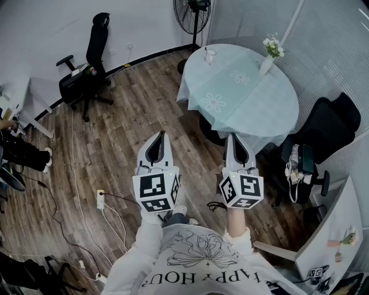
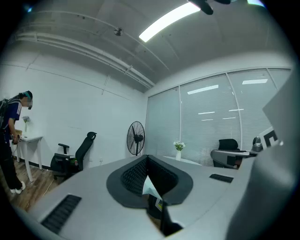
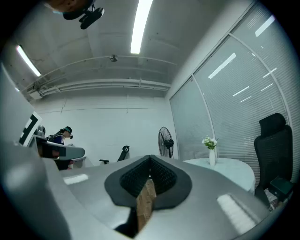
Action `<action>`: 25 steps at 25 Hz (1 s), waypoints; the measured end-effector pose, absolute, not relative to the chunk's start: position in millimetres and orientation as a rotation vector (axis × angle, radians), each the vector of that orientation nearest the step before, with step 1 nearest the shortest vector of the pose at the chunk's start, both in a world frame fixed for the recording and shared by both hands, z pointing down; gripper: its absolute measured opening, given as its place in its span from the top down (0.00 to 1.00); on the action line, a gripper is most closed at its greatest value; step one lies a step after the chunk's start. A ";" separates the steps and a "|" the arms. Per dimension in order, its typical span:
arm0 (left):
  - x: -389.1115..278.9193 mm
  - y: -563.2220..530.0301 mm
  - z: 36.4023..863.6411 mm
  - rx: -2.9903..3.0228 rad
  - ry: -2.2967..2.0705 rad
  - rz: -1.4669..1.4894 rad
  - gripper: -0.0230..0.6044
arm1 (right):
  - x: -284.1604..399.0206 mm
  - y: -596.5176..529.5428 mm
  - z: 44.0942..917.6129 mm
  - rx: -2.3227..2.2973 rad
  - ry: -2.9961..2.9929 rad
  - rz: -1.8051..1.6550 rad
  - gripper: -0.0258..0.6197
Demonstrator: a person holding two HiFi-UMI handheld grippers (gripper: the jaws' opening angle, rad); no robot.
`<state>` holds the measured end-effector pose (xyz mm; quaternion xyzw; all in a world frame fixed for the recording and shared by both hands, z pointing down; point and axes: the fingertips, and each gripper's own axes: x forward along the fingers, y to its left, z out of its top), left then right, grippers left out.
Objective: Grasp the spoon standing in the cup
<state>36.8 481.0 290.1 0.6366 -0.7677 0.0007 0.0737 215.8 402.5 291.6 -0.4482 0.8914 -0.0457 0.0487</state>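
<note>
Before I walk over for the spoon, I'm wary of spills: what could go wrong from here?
The left gripper and right gripper are both shut; arriving so could knock over the cup, which stands near the far edge of the table. The power strip and its cables by your feet could trip you.

cup (image 1: 210, 56): on table (image 1: 253, 109), far left | vase (image 1: 267, 64): far right | fan (image 1: 192, 14): behind table

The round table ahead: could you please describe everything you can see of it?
The round table wears a pale blue-green cloth with white flower prints, draping over its rim. It stands on the wooden floor on a dark base. A small clear cup sits near its far left edge, a white vase of flowers near the far right.
</note>
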 end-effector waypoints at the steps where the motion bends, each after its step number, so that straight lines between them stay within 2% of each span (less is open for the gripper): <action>1: 36.9 480.1 291.2 1.912 -2.301 0.001 0.95 | 215.6 401.6 292.1 -1.367 2.718 -0.138 0.94; 25: -16.0 446.9 299.5 1.958 -2.285 0.024 0.95 | 176.8 366.4 308.2 -1.456 2.687 -0.150 0.94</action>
